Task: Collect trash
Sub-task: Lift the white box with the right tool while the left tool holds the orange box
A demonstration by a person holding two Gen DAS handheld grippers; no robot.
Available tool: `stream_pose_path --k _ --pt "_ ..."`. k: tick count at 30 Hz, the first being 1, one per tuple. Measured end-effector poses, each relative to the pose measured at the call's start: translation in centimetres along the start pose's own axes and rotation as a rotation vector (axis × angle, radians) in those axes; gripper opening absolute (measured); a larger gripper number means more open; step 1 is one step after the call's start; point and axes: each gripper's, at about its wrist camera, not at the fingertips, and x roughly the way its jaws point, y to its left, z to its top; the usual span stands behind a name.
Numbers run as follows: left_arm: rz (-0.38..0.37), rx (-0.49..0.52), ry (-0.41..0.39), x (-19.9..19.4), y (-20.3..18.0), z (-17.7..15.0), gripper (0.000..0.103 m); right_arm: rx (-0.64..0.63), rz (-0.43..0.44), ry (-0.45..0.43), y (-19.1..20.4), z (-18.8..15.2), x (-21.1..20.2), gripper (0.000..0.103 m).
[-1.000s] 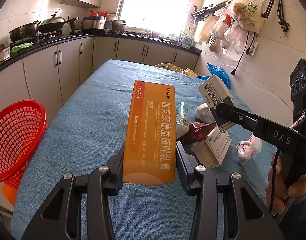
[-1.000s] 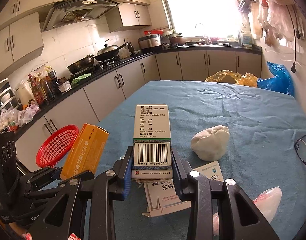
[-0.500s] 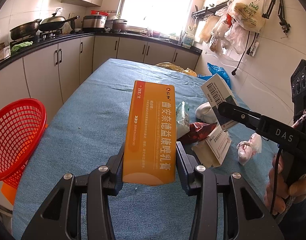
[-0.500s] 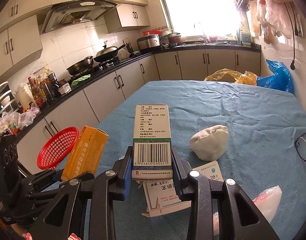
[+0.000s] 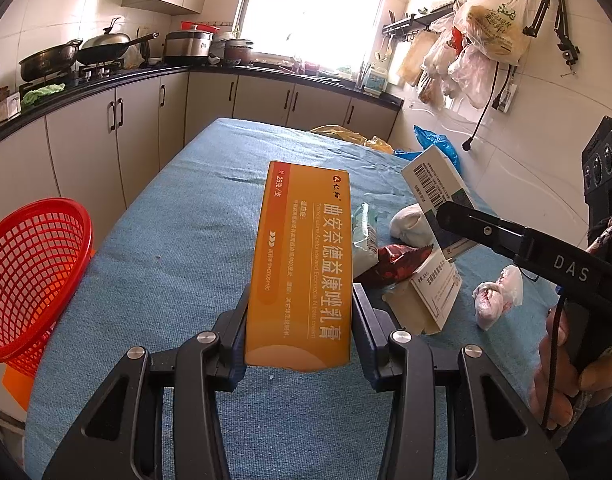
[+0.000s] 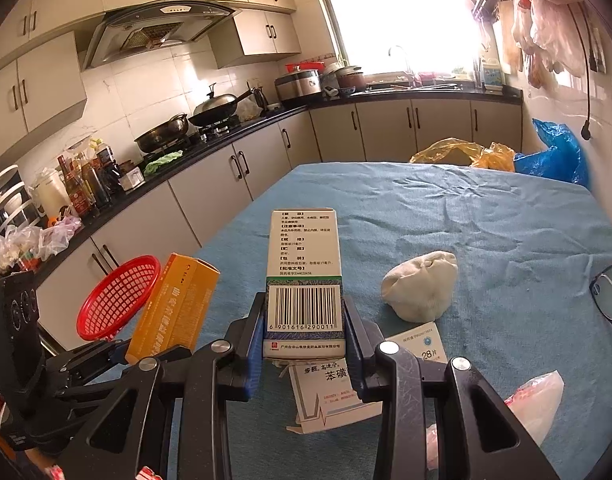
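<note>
My left gripper (image 5: 299,340) is shut on a long orange medicine box (image 5: 301,264), held up above the blue tablecloth (image 5: 177,264). My right gripper (image 6: 304,338) is shut on a white box with a barcode (image 6: 303,280), also lifted off the table. In the left wrist view that white box (image 5: 434,188) shows at the right with the right gripper's finger across it. The orange box (image 6: 173,308) appears at the left of the right wrist view. A red mesh basket (image 5: 29,280) hangs off the table's left edge.
On the cloth lie a white wad (image 6: 420,286), a white medicine box (image 5: 434,292), a red wrapper (image 5: 398,262), a pale packet (image 5: 364,240), a pink-white plastic bundle (image 5: 498,296) and glasses (image 6: 608,300). Yellow and blue bags (image 6: 550,156) sit at the far end. A hand (image 5: 566,376) grips the right tool.
</note>
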Motion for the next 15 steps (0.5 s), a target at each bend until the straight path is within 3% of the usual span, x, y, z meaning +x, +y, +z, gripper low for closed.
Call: stream_pose_path --k 15 --pt "0.003 -0.001 -0.001 -0.15 0.06 0.01 0.043 0.007 -0.007 -0.005 -0.19 0.09 -0.26 0.037"
